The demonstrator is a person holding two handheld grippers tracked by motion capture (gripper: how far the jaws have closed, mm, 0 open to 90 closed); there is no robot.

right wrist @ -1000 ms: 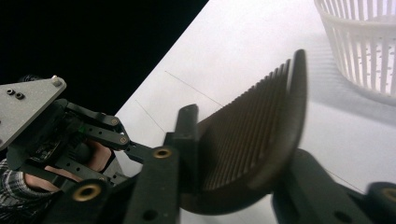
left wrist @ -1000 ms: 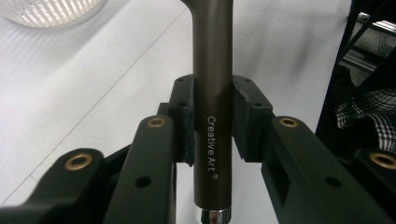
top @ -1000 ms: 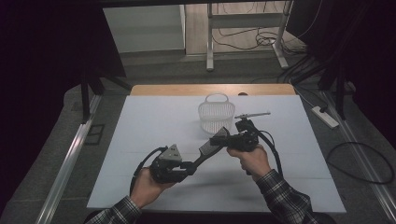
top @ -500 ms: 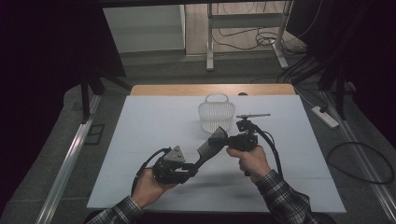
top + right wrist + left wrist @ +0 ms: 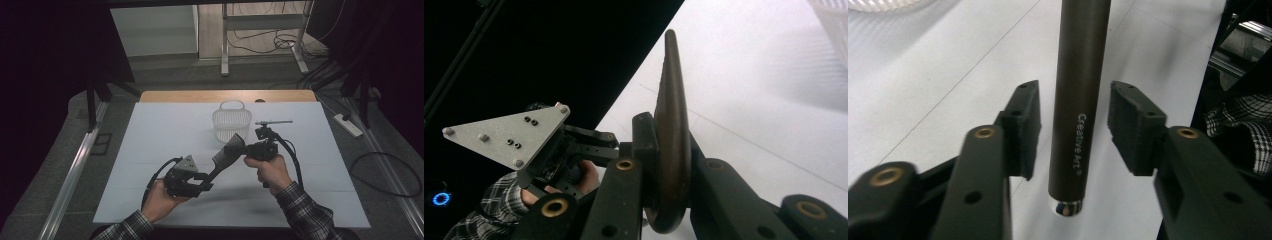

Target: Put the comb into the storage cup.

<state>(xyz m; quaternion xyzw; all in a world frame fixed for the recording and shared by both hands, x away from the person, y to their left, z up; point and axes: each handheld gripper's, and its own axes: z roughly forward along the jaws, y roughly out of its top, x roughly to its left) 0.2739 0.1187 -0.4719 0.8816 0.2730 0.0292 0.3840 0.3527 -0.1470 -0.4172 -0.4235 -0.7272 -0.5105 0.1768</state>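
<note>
A dark brown hairbrush [image 5: 224, 159] hangs above the white table between my two grippers. My right gripper [image 5: 241, 149] is shut on the brush head [image 5: 672, 100], with the head edge-on between its jaws. The handle [image 5: 1080, 75], printed "Creative Art", runs down to my left gripper [image 5: 205, 178]. In the left gripper view, my left gripper [image 5: 1073, 115] is open, one pad [image 5: 1024, 125] on each side of the handle with a gap on both sides. The left gripper's grey three-cornered plate [image 5: 506, 135] also appears in the right gripper view.
A white mesh basket [image 5: 231, 122] stands at the back middle of the white table sheet [image 5: 150, 135], just beyond the right gripper. A wooden strip [image 5: 200, 96] marks the far table edge. A power strip [image 5: 348, 125] and cables lie on the floor to the right.
My left gripper has edged slightly right along the brush handle. The right gripper and the brush head stay almost where they were.
</note>
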